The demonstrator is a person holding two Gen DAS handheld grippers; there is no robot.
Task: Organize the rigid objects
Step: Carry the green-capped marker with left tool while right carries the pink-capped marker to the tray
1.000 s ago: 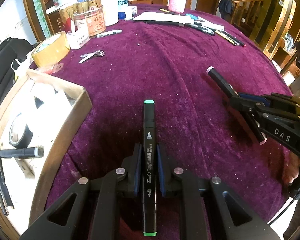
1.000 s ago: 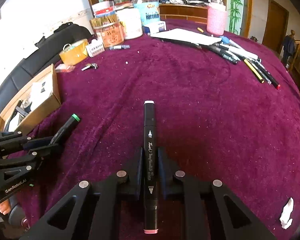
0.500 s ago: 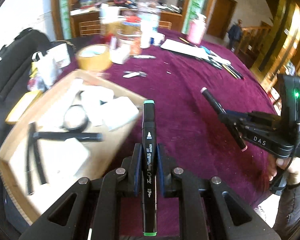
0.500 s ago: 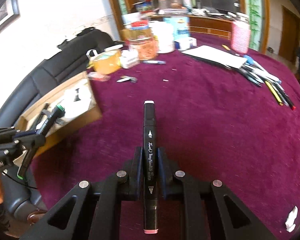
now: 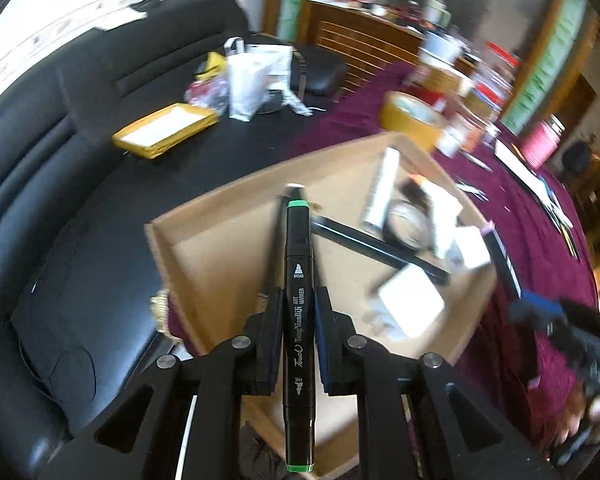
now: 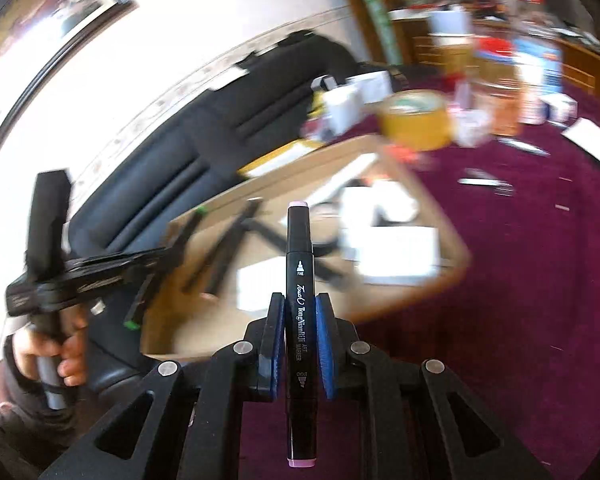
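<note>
Carrying a marker in each claw, the person had both hands near the cardboard box (image 5: pixel 172 240) at the edge of the purple-clothed worktop (image 6: pixel 540 280). The left claw (image 5: pixel 298 336) was clamped on the green-capped marker (image 5: pixel 299 280), which hung over the box's bare floor. The right claw (image 6: pixel 299 344) was clamped on the pink-capped marker (image 6: pixel 299 280), over the box's near wall, short of the opening.

To do the drop well, I judged that each marker should be lowered close to the box floor before the pads let go, and laid alongside the black pens (image 5: pixel 380 246) already there, not across them. The left one looked ready to go first; the right would need to come further over the rim, clear of the other claw, so the two did not collide.

Counted: two markers held, one per claw. One box. Inside it at least two long black pens, one white tube (image 5: pixel 382 188), and some white packets whose number the blur hid. One roll of tan tape (image 5: pixel 412 120) stood just beyond the box.
</note>
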